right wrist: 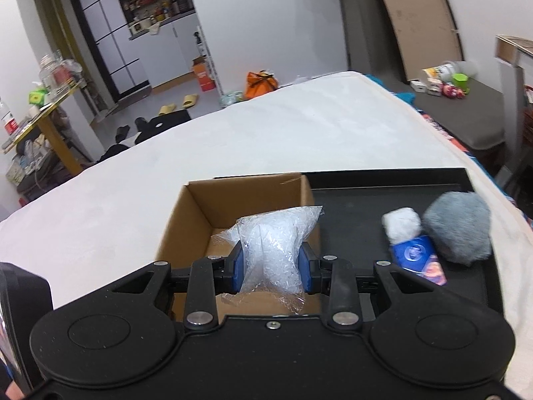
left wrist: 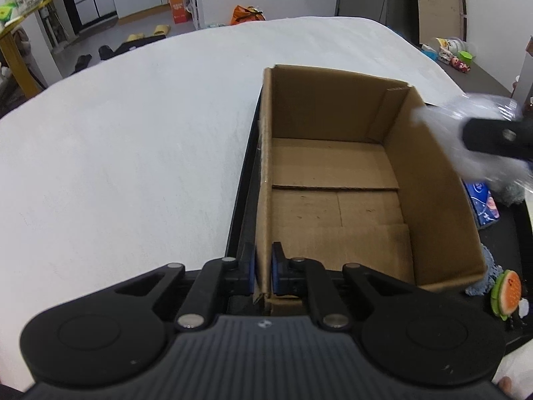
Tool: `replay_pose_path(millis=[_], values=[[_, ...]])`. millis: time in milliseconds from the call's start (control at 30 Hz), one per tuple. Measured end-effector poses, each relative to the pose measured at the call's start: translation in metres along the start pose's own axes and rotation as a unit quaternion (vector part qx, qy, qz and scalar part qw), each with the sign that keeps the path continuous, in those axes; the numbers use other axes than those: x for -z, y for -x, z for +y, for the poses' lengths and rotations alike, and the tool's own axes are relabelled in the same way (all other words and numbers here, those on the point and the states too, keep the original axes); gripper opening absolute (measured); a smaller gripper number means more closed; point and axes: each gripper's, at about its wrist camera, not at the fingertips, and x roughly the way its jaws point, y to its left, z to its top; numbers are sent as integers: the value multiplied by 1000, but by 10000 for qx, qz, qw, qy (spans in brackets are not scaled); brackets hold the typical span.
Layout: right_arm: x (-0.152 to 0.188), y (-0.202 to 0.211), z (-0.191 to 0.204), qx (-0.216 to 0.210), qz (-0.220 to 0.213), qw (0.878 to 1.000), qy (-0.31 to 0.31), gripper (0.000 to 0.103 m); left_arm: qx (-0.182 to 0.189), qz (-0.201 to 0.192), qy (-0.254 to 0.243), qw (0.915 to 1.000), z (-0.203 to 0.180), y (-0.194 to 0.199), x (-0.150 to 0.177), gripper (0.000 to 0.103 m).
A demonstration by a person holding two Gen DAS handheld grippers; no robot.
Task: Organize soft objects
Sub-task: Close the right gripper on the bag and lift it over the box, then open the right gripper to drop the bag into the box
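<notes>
Over the cardboard box (right wrist: 186, 220), at its 3 o'clock rim, the right tongs (right wrist: 271, 266) squeezed a light, crinkly plastic bag (right wrist: 276, 240) around its soft middle. The left tongs (left wrist: 264, 268) pinched the box's wall.

Plain brown cardboard box (left wrist: 333, 173), bare inside; black tray (right wrist: 383, 186) on a white cover (left wrist: 133, 133); clear crinkled plastic bag (right wrist: 276, 246) between blue pads (right wrist: 238, 266); grey fluffy ball (right wrist: 459, 230); white fluffy piece (right wrist: 401, 225); blue packet (right wrist: 419, 260) with a red-orange patch; orange-and-green plush (left wrist: 506, 295) at the tray's right edge.
</notes>
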Motion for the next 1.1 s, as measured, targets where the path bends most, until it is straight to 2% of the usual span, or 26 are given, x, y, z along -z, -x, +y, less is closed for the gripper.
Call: replay_pose_path(millis=[333,467,567,633,767,1100], values=[[-12,-13,34,-267,-41,9995,135,32,101,35,34,9999,5,0,0,9],[-20,-14,43,-587,-234,9980,77,33,121,23,21,9999,7,0,0,9],[-25,-22,43,-796,-183,9966,-84,33,154,33,57,9999,10,0,1,9],[-25,-26,46,-765,-125,9970,-60,33,176,36,72,9998,11,0,1,9],[-23,-34,50,-768,110,9970,-42,52,174,36,101,9998,12,-1,0,9],[-5,-11,26,-560,188,9979,-261,53,158,70,-34,9998,8,0,-1,9]])
